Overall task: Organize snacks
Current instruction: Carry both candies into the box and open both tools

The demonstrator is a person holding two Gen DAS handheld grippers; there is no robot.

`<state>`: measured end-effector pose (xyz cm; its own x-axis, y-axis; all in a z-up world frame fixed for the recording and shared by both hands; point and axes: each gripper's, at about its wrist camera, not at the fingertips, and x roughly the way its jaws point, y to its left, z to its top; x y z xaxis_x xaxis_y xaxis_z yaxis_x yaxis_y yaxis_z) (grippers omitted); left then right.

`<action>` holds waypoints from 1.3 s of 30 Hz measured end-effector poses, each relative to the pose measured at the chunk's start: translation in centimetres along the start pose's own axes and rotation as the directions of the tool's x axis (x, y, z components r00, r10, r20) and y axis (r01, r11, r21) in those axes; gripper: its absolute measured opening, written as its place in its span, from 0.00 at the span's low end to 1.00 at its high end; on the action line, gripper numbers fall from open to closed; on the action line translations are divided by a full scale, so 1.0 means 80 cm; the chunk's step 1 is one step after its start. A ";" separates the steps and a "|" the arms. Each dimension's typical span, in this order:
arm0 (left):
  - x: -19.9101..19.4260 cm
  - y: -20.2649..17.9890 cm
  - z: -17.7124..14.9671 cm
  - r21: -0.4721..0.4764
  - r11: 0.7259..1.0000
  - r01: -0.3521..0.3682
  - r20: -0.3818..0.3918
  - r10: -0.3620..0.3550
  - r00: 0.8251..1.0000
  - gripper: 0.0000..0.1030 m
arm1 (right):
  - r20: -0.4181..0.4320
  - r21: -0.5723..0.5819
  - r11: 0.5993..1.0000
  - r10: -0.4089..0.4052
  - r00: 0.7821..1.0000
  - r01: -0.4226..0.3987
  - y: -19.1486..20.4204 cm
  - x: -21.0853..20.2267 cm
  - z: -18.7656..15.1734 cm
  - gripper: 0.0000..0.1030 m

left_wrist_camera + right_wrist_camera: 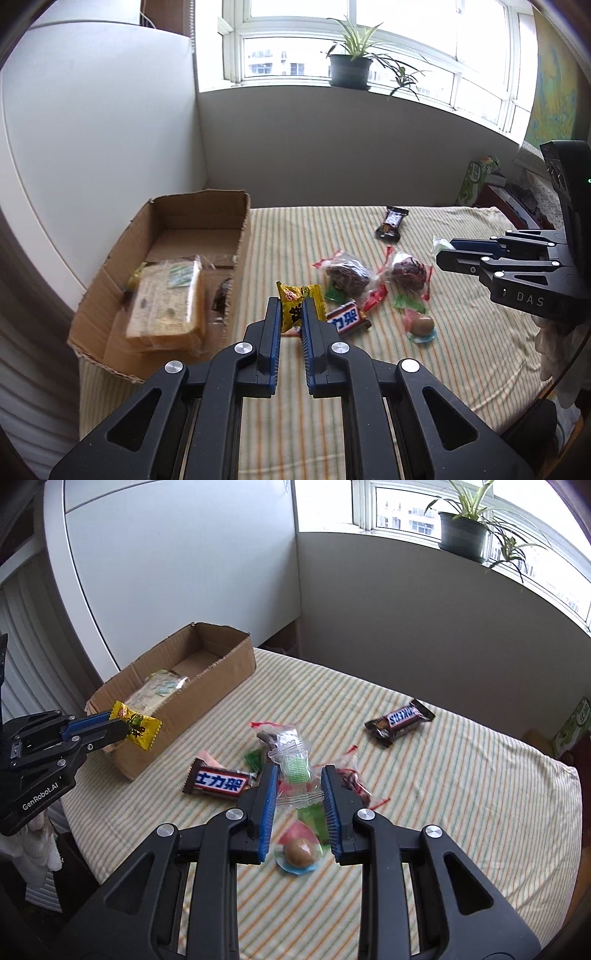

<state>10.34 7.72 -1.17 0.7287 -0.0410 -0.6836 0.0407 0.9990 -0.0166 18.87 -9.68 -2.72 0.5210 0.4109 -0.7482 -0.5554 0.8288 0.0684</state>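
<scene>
My left gripper (pixel 290 301) is shut on a yellow snack packet (pixel 314 295), held above the striped tabletop just right of the cardboard box (pixel 242 236). The right wrist view shows that gripper (pixel 119 726) with the yellow packet (pixel 142 733) beside the box's near corner (pixel 221 672). My right gripper (pixel 299 770) is shut on a clear packet with a green filling (pixel 293 766), lifted over the snack pile. In the left wrist view the right gripper (pixel 441 253) enters from the right with the clear wrapper at its tips.
A wrapped bread pack (pixel 166 306) lies in the box. On the striped cloth (pixel 461 794) lie a Snickers bar with Chinese text (pixel 221 780), a dark Snickers (pixel 400 722), two clear bags of dark fruit (pixel 345 275), and a wrapped egg (pixel 299 853). A potted plant (pixel 351 70) sits on the sill.
</scene>
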 end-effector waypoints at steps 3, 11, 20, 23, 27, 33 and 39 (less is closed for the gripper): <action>0.001 0.027 0.007 -0.022 1.000 -0.021 0.005 0.022 1.000 0.09 | 0.010 -0.019 1.000 0.021 1.000 -0.020 0.020 0.011 0.026 0.24; 0.009 0.084 0.034 -0.057 0.996 -0.076 0.030 0.077 0.997 0.09 | 0.011 -0.092 0.993 0.069 0.998 -0.068 0.077 0.050 0.091 0.24; 0.041 0.137 0.063 -0.103 0.988 -0.114 0.013 0.116 0.993 0.09 | -0.024 -0.135 0.986 0.100 0.995 -0.102 0.122 0.118 0.140 0.25; 0.055 0.145 0.070 -0.106 0.987 -0.122 -0.001 0.122 0.993 0.09 | -0.037 -0.147 0.984 0.097 0.995 -0.101 0.128 0.140 0.149 0.25; 0.069 0.150 0.074 -0.108 0.986 -0.128 -0.012 0.128 0.992 0.09 | -0.058 -0.153 0.982 0.100 0.993 -0.108 0.134 0.166 0.157 0.25; 0.082 0.153 0.074 -0.093 0.986 -0.139 -0.026 0.137 0.990 0.09 | -0.074 -0.159 0.982 0.094 0.993 -0.105 0.139 0.192 0.160 0.25; 0.089 0.160 0.074 -0.102 0.979 -0.174 -0.039 0.171 0.984 0.16 | -0.060 -0.153 0.985 0.070 0.996 -0.078 0.135 0.196 0.164 0.53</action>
<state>20.05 20.10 -1.93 0.6978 0.1311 -0.7042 -0.1571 0.9872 0.0282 29.56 10.68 -5.09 0.4409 0.4442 -0.7799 -0.6870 0.7262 0.0253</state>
